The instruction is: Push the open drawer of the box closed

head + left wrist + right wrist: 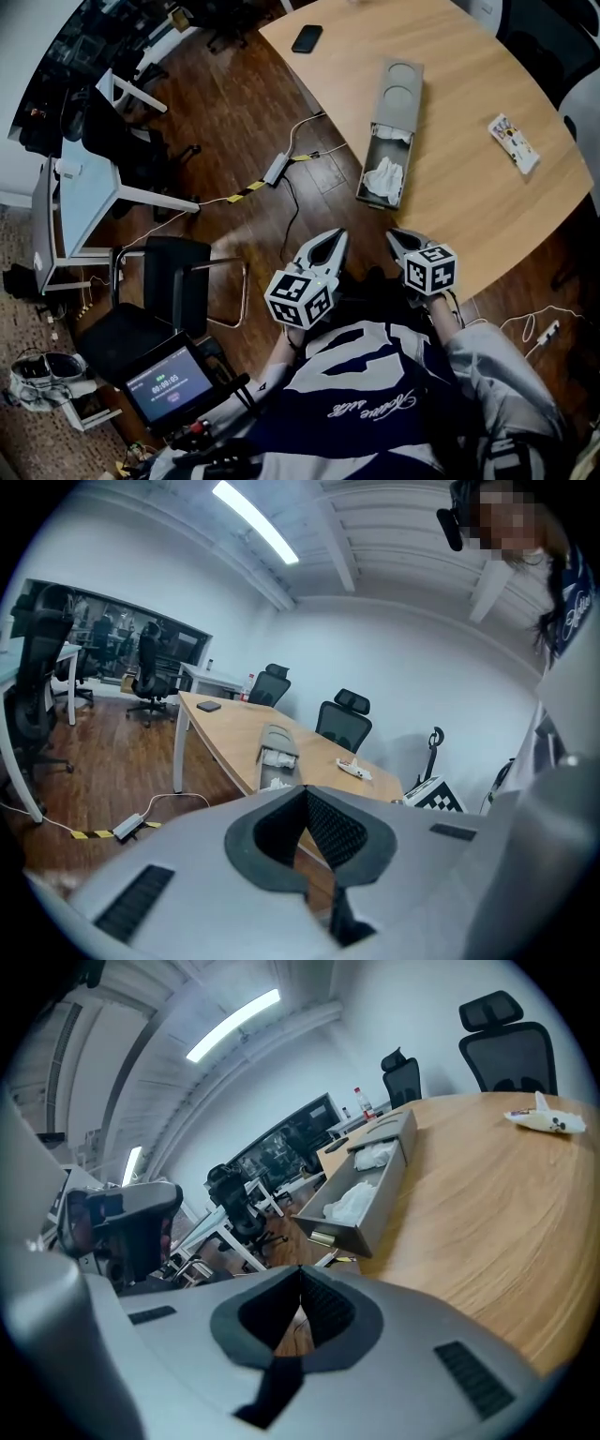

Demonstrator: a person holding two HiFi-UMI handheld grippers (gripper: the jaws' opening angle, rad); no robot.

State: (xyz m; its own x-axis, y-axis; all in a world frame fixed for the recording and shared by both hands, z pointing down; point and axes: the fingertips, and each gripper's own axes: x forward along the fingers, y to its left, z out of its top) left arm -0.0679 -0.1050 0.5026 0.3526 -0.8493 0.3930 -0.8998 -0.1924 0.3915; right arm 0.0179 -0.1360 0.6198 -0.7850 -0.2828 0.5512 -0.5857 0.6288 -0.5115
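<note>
A long grey box (pixel 398 89) lies on the wooden table (pixel 469 206). Its drawer (pixel 382 180) is pulled out toward me, with white crumpled material (pixel 384 175) inside. Both grippers hover near my chest, short of the table's near edge. My left gripper (pixel 337 236) is shut and empty, below and left of the drawer front. The right gripper (pixel 394 234) is also shut and empty, just below the drawer front. In the right gripper view the drawer (pixel 361 1199) shows ahead with a metal handle (pixel 322 1238). The left gripper view shows the box (pixel 275 741) farther off.
A black phone (pixel 307 38) lies at the table's far end and a white packet (pixel 514 142) to the right. A black chair (pixel 178 281), a power strip with cables (pixel 277 169), a white desk (pixel 84 192) and a screen (pixel 169 382) occupy the floor at left.
</note>
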